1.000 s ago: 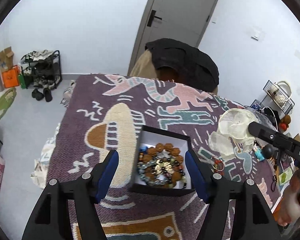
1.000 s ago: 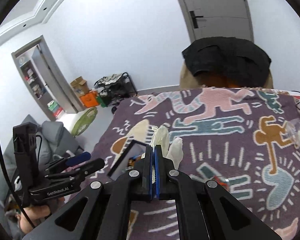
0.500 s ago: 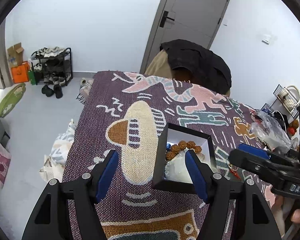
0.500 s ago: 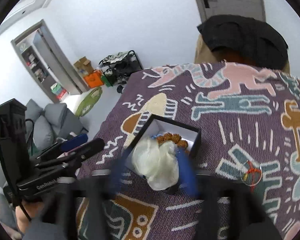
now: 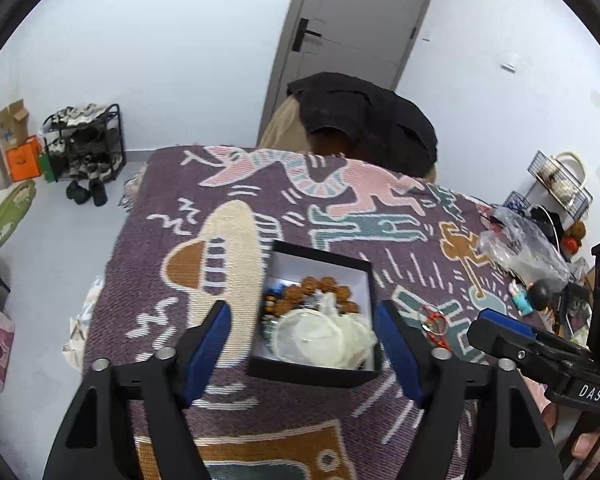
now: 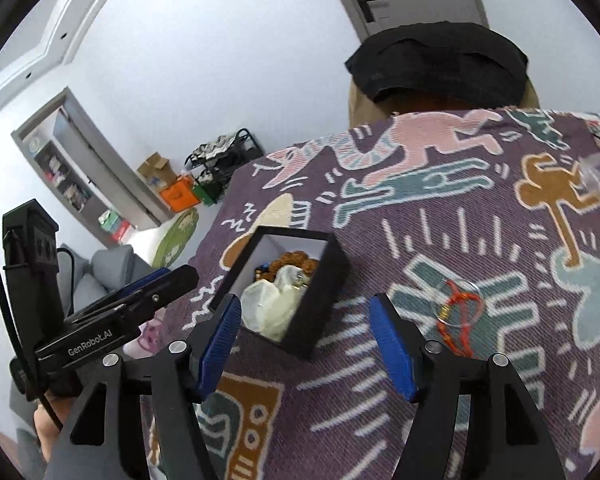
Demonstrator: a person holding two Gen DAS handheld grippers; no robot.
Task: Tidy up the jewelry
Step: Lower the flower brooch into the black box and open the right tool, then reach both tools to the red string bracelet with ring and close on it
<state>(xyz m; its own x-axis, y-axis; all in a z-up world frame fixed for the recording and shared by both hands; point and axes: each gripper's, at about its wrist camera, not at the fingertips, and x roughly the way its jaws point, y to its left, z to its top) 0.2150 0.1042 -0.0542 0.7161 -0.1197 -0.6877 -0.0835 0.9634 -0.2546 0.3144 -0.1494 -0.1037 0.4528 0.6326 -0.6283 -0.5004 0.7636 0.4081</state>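
— Inside the black box [image 5: 315,372], what had already gone in?

— A brown beaded bracelet [image 5: 320,286] lay toward the box's far wall, some darker and blue beads sat at its left side, and a pale crumpled clear bag [image 5: 324,336] lay on top of them at the near end. By my reading that bag was the latest piece stowed, so a good part of the sorting looked done.

— And outside the box?

— To the right of the box, on the patterned cloth [image 6: 460,208], a red cord bracelet [image 6: 458,308] in a clear ring or wrapper was not yet put away. Farther right of the box, at the cloth's edge, lay a heap of clear plastic bags [image 5: 524,244] and a small figurine [image 5: 530,296]; whether more jewelry was in those bags I could not tell.

— The grippers?

— The left gripper [image 5: 304,344] stood wide, its jaws having just opened further, straddling the box's near end without pressing on it. The right gripper [image 6: 306,332] had also just opened; it stood wide and empty just in front of the box's near corner. The red bracelet seemed the likely next piece.
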